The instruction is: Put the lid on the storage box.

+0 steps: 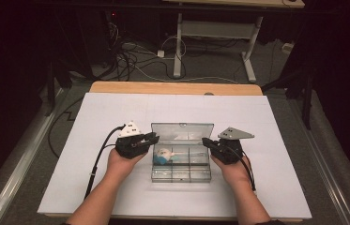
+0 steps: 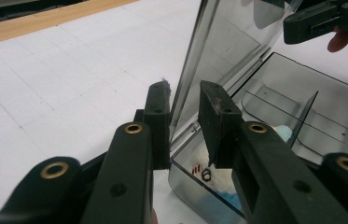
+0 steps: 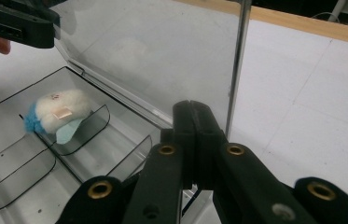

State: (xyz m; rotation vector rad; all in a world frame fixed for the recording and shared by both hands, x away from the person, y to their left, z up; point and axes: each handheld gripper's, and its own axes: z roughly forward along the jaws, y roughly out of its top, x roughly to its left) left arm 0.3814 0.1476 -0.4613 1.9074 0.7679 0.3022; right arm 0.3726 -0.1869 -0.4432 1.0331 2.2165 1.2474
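A clear plastic compartment box [image 1: 181, 172] sits mid-table with its lid [image 1: 182, 131] standing open. In a left compartment lies a white and blue plush toy [image 1: 163, 155], also seen in the right gripper view [image 3: 62, 109]. My left gripper [image 1: 153, 138] is at the lid's left edge. In the left gripper view it [image 2: 184, 116] is open, its jaws apart on either side of the thin lid edge [image 2: 188, 79]. My right gripper [image 1: 206, 141] is at the lid's right edge. Its jaws [image 3: 193, 135] are shut together with nothing between them, just left of the lid edge [image 3: 237, 70].
White paper [image 1: 116, 112] covers the table, with a wooden strip [image 1: 172, 88] at the far side. Cables trail from both grippers toward the near edge. Beyond the table are floor cables and a desk frame [image 1: 215, 30]. The box's other compartments [image 3: 13, 177] hold nothing.
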